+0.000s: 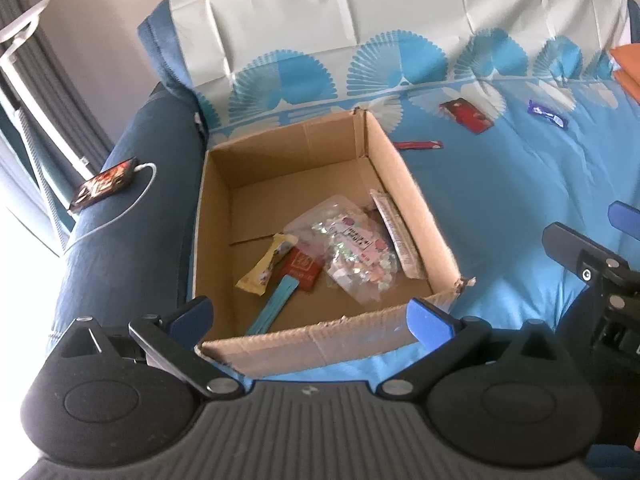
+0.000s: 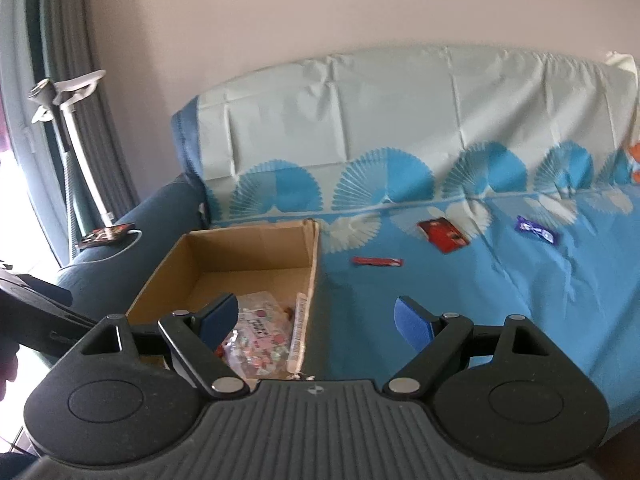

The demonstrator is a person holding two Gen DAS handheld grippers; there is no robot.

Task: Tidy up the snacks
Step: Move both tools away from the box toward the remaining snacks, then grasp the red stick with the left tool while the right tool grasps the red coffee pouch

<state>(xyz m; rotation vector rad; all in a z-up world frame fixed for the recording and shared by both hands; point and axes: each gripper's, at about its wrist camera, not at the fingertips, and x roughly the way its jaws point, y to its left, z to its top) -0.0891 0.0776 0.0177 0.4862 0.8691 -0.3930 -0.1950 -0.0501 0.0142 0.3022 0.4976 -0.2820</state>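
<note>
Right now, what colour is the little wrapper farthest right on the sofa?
Purple small snack wrapper with white markings, clearest in the right wrist view.

Box (image 1: 412,204): on the sofa seat (image 1: 520,208), against its left end, beside the armrest (image 1: 132,208).
In box: bag (image 1: 352,248), near right wall.
Loose packets (image 1: 466,115): seat's back edge, right of box.
Phone (image 1: 105,190): on armrest.

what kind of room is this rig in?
Most likely a home living room. A sofa draped in a blue patterned cover fills the view, a phone charges on its armrest, and curtains hang by a bright window. The cardboard box of snacks sits on the seat.
</note>
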